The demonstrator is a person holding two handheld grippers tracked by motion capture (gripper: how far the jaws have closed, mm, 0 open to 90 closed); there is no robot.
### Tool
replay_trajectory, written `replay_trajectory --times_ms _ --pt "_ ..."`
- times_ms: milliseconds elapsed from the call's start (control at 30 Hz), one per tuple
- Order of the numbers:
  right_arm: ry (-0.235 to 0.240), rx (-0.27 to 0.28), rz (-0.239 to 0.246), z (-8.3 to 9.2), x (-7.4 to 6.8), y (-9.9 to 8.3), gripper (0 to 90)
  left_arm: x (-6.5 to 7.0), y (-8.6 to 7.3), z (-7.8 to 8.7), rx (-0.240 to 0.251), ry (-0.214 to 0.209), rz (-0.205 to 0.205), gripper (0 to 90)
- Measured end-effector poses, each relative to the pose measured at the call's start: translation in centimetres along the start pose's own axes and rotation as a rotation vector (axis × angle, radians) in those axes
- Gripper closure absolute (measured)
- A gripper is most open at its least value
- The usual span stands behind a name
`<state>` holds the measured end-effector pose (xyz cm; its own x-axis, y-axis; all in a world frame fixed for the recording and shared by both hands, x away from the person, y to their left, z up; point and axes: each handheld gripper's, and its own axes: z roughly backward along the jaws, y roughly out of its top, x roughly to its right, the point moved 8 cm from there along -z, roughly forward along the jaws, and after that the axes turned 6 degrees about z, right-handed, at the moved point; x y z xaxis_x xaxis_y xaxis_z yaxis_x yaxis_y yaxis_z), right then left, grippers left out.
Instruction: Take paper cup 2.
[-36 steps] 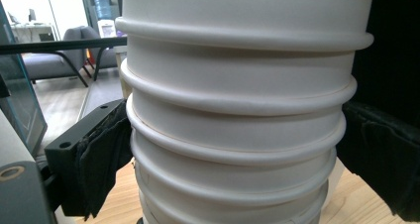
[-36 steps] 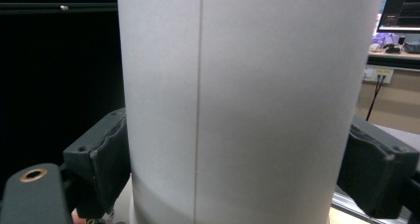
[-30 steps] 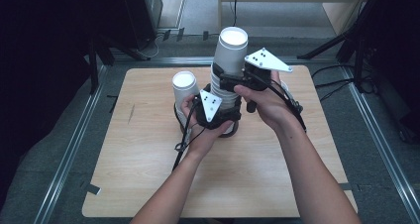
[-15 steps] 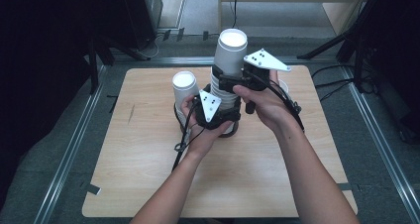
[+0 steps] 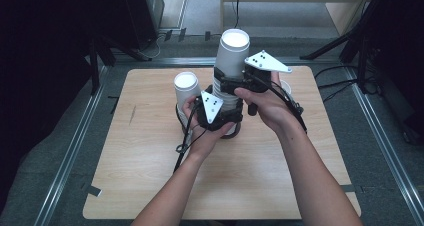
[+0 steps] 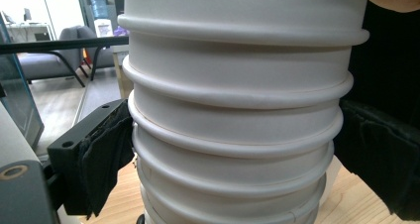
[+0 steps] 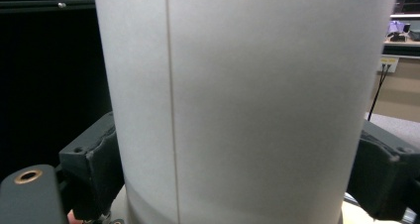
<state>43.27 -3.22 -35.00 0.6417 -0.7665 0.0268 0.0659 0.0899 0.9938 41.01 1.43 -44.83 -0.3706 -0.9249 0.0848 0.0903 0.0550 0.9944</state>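
Little has moved since a sec ago; both hands steady. Left gripper [image 5: 220, 117] clamps the cup stack [image 6: 237, 135] low, upright on tabletop [image 5: 150, 151]. Right gripper [image 5: 235, 83] jaws, just re-closing, hug top cup [image 7: 237, 100] — prob. separating it next.

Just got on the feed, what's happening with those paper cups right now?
A person is working a tall stack of white paper cups that stands on the wooden table, one gripper in each hand. The left gripper clamps the lower, ribbed part of the stack, where the nested rims show. The right gripper sits higher, its jaws on either side of the smooth top cup; they have just been closing, apparently to pull that cup off. A single cup stands to the left.
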Motion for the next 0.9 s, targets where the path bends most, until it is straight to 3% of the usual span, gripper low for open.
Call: replay_trajectory --times_ms 200,433,733,900 --pt "-0.015 0.038 -0.021 0.2 0.1 1.1 10.8 0.0 0.0 0.0 -0.003 0.0 -0.005 4.0" --pt "-0.015 0.062 -0.001 0.5 0.2 1.7 11.8 0.0 -0.1 0.0 -0.001 0.0 -0.002 4.0" --pt "-0.092 0.141 0.033 1.2 0.1 3.6 13.8 0.0 -0.2 0.1 -0.003 0.0 -0.005 4.0" --pt "-0.09 0.155 -0.007 1.4 0.2 4.0 14.8 -0.1 -0.2 0.1 -0.006 -0.001 -0.006 4.1"
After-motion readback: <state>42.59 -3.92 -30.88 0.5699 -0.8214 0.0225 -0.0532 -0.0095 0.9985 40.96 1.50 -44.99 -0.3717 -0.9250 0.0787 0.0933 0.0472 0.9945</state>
